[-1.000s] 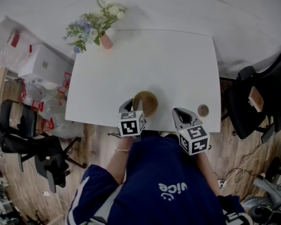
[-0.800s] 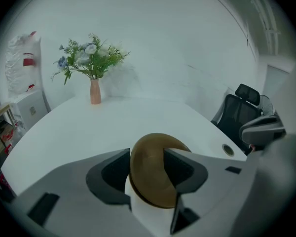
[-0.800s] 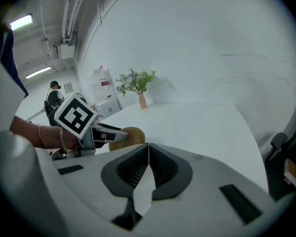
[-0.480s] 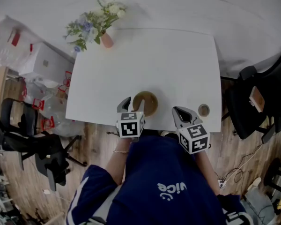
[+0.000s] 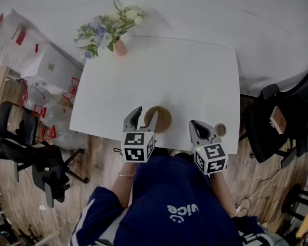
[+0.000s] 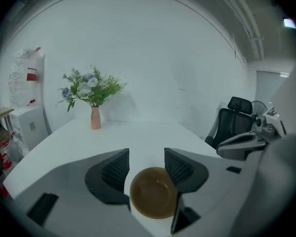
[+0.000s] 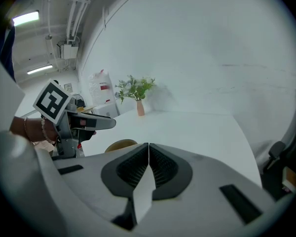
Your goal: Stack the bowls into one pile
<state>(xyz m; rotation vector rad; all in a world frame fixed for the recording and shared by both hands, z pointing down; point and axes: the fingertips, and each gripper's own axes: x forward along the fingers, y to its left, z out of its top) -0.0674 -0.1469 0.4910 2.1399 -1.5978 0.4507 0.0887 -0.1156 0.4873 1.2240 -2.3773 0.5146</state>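
Brown bowl (image 5: 162, 119), partly hidden behind left gripper (image 5: 146, 112)

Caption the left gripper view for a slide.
Left gripper, jaws just opened, empty, above the brown bowl on the table; flower vase beyond.

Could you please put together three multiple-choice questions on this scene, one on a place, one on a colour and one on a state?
1. Where on the white table does the flower vase stand?
A. at the near edge
B. in the middle
C. at the far left corner

2. What colour is the bowl near the table's front edge?
A. brown
B. white
C. blue

3. How do the right tongs stand?
A. wide open
B. shut and empty
C. shut on the bowl

Answers:
1 C: the head view shows the vase at the far left corner.
2 A: the left gripper view shows a brown bowl.
3 B: the right gripper view shows the jaws pressed together with nothing between them.
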